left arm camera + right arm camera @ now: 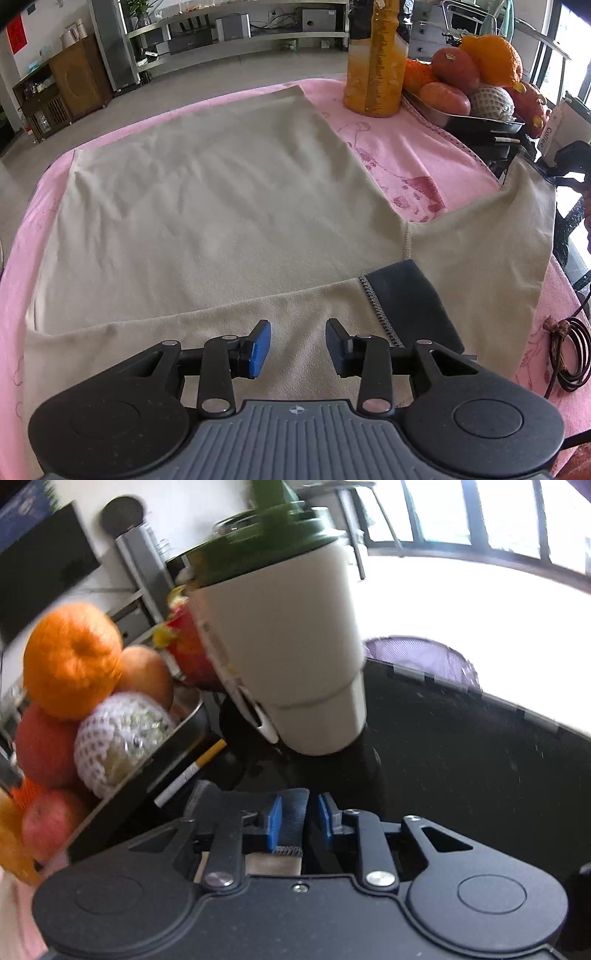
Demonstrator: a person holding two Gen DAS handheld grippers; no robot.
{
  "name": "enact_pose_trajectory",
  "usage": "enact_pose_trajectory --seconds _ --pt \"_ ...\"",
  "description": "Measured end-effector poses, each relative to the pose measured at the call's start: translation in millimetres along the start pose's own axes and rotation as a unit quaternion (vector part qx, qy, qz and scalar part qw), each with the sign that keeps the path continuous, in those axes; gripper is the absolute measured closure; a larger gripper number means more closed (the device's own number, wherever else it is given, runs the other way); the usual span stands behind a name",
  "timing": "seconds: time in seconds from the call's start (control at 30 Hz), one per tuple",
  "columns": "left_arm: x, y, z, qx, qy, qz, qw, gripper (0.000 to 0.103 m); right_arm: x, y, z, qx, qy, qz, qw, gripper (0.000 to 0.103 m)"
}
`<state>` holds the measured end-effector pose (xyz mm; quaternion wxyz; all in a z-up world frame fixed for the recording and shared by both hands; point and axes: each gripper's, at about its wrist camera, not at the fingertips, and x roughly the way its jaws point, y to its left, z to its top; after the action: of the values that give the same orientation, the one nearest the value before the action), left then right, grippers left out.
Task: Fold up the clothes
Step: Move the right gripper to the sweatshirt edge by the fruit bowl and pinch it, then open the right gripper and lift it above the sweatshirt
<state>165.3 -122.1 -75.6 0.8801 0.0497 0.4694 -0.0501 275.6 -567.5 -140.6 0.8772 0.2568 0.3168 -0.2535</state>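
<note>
Shirt (207, 206) flat on pink towel (399, 147) across tabletop; one sleeve folded in. Left tongs (297, 345) partly open, empty, above near hem. Right tongs (300, 821) narrow, dark cuff (293, 818) between pads, grip unclear. Carry sleeve low, clear of cup (284, 646) and fruit tray (184, 734); lay flat, release.

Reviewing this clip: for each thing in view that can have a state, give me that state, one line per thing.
Beige garment: spread flat on the pink towel, near sleeve folded across, far sleeve lifted.
Dark cuff: between the right gripper's pads.
Left gripper: open, empty, above the garment.
Right gripper: jaws narrow; grip unclear.
White cup: green lid on.
Fruit tray: piled full.
Cigarette: unlit, on the dark table.
</note>
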Motion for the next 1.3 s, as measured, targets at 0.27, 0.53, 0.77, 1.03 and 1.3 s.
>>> enact_pose_trajectory --seconds 0.27,0.53,0.77,1.03,1.3 --pt "-30 7 -7 0.001 -0.028 0.009 0.9996 0.067 -59 13 -2 -0.014 -0.06 0.007 0.998 0.099" --pt "-96 46 -28 -0.022 -0.079 0.007 0.9966 0.067 -247 61 -15 -0.037 -0.214 0.138 0.966 0.099" --pt "-150 130 -57 -0.062 -0.125 0.041 0.9893 0.067 -364 148 -73 -0.138 -0.22 0.211 0.942 0.099" --pt "-145 257 -95 -0.208 -0.118 0.065 0.9688 0.068 -417 258 -209 -0.219 -0.119 0.302 0.92 0.099" --pt "-117 294 -111 -0.302 -0.067 0.014 0.9509 0.069 -395 296 -283 -0.268 0.089 0.365 0.887 0.09"
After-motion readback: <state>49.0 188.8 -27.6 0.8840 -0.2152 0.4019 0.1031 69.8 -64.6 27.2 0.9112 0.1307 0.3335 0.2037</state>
